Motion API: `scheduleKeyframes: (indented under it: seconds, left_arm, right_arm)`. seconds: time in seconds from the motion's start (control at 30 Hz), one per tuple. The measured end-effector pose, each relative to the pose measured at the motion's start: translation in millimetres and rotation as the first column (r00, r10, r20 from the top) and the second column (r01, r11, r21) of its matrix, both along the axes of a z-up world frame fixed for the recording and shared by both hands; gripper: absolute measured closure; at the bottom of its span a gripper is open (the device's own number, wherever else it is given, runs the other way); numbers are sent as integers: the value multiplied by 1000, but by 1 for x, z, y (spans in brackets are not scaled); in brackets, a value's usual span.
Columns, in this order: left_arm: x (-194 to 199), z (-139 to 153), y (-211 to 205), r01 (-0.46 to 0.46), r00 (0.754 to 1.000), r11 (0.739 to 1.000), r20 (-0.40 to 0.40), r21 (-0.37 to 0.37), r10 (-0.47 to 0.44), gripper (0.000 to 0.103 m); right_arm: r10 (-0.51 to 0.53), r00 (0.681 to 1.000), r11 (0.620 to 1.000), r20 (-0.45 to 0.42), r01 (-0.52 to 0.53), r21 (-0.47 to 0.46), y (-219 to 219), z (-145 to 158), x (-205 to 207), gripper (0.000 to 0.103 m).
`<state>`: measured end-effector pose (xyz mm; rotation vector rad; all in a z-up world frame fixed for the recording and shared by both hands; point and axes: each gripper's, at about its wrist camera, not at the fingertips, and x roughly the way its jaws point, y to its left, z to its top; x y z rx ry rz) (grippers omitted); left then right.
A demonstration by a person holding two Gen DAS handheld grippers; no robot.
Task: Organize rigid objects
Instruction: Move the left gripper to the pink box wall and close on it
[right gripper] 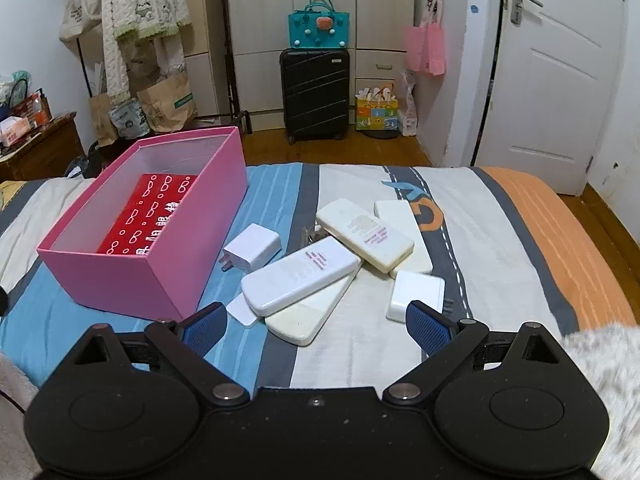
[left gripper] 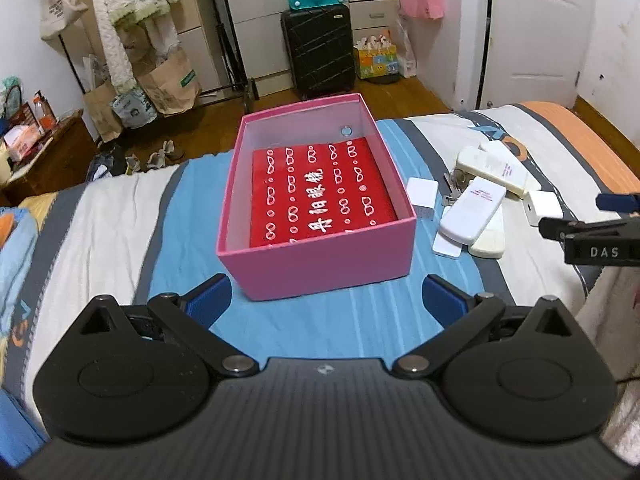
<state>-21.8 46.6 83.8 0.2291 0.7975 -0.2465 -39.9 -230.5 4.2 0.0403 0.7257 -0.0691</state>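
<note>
A pink box (left gripper: 320,268) stands open on the striped bedspread (right gripper: 360,352), and a red printed case (left gripper: 320,192) lies flat on its floor, filling most of it. The left gripper (left gripper: 326,300) hangs just before the near wall of the box with its blue fingers (left gripper: 208,300) spread wide and nothing between them.

To the right of the box, on the bedspread, lies the heap to be sorted. A white remote (right gripper: 300,282) rests slantwise across a cream one (right gripper: 304,316), and a second cream remote (right gripper: 364,236) lies across a further one (right gripper: 404,228) behind it. A thin white card (right gripper: 242,312) pokes out from under the near end of the pile. One white charger (right gripper: 254,248) sits between the box and the remotes, its prongs toward the camera; another charger (right gripper: 416,294) lies at the right of the heap — just beyond the right finger of the right gripper (right gripper: 316,326). That gripper is also spread wide and holds nothing, hovering over the near end of the pile. Some keys (left gripper: 454,188) peep from among the remotes, partly hidden.

Beyond the bed stand a black suitcase (right gripper: 316,92) with a teal bag (right gripper: 318,28) on top, paper bags (right gripper: 168,104) below a clothes rack, a pink bag (right gripper: 428,48) hung on the wall, and a white door (right gripper: 556,80). A fuzzy sleeve (right gripper: 608,384) shows at the lower right.
</note>
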Motion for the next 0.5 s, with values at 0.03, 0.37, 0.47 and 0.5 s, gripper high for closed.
scheduleKeyframes:
  seconds: [0.03,0.37,0.47,0.5]
  left_arm:
    - [3,5,2,11,1000,1000,-8,4,-11,0]
    - [66,45,16,31,999,990,37,137,-36,2]
    - [94,49,18,33,999,989,32,143,-38,1]
    - [103,49,20,37,999,989,25,145,-41,0]
  right_arm:
    - [22,1000,1000,0,-22,-4,1,5,1,5]
    - [250,968,962,32,-245,-125,5,39,42,5]
    - [280,960,960,6,-279,-20,-5,45,65,5]
    - [291,957,957,-16,-290,23,-9,46,73,5]
